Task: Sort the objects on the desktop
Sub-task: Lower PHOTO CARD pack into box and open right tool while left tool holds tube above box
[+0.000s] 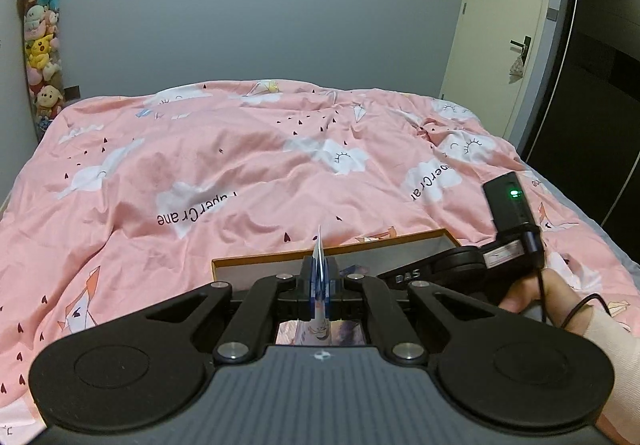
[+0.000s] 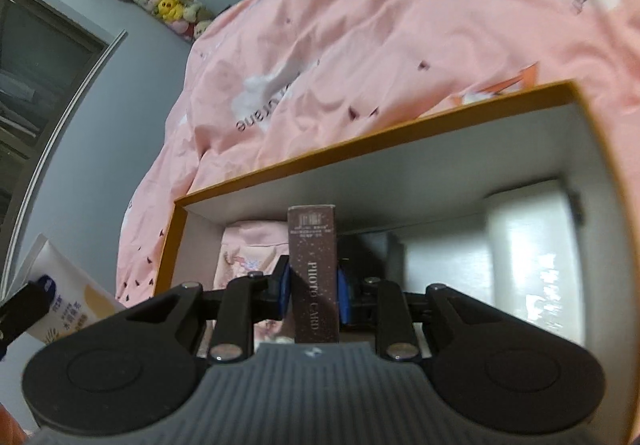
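Cards (image 1: 319, 277), a thin stack seen edge-on, stand pinched between the closed blue pads of the left gripper (image 1: 319, 281), held above the pink quilt (image 1: 200, 165) at the near side of an orange-rimmed box (image 1: 280, 256), with the right gripper (image 1: 460, 265) and the hand (image 1: 540, 293) holding it just to the right. From the right wrist, the right gripper (image 2: 313, 285) clamps a brown carton (image 2: 313, 277) marked PHOTO CARD, jaws part-way apart on its sides, above the box (image 2: 280, 165), where a pink packet (image 2: 248, 257) lies; a white tube (image 2: 68, 305) shows at the lower left.
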